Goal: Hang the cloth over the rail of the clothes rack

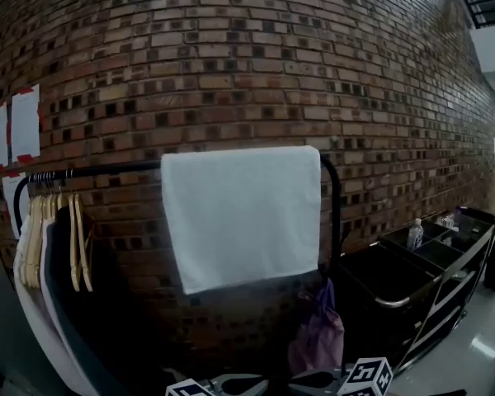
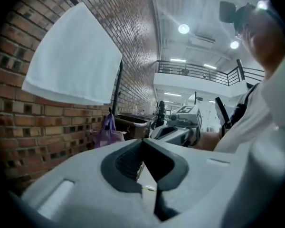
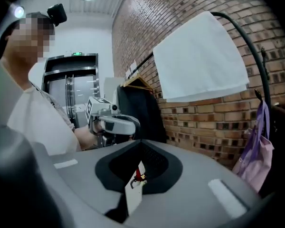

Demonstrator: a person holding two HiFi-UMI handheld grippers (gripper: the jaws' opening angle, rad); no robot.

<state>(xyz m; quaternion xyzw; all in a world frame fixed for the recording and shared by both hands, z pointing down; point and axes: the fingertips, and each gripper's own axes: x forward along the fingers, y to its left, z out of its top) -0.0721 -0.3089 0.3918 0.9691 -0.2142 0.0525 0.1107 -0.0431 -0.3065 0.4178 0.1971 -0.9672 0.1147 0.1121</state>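
A white cloth [image 1: 241, 217] hangs folded over the black rail [image 1: 107, 170] of the clothes rack, in front of a brick wall. No gripper touches it. Both grippers sit low at the bottom edge of the head view, well below the cloth. My left gripper [image 1: 246, 381] is shut, its jaws meeting with nothing held [image 2: 142, 148]. My right gripper [image 1: 307, 379] is also shut [image 3: 141, 148]; a small white tag with a red mark shows at its jaw line. The cloth [image 2: 73, 61] appears up and to the left in the left gripper view, and the cloth [image 3: 199, 61] up and to the right in the right gripper view.
Wooden hangers [image 1: 58, 238] and dark and pale garments hang at the rail's left end. A purple bag [image 1: 318, 332] hangs by the rack's right post. A dark cart [image 1: 421, 262] with a bottle [image 1: 415, 233] stands to the right. Paper sheets [image 1: 25, 122] are taped to the wall.
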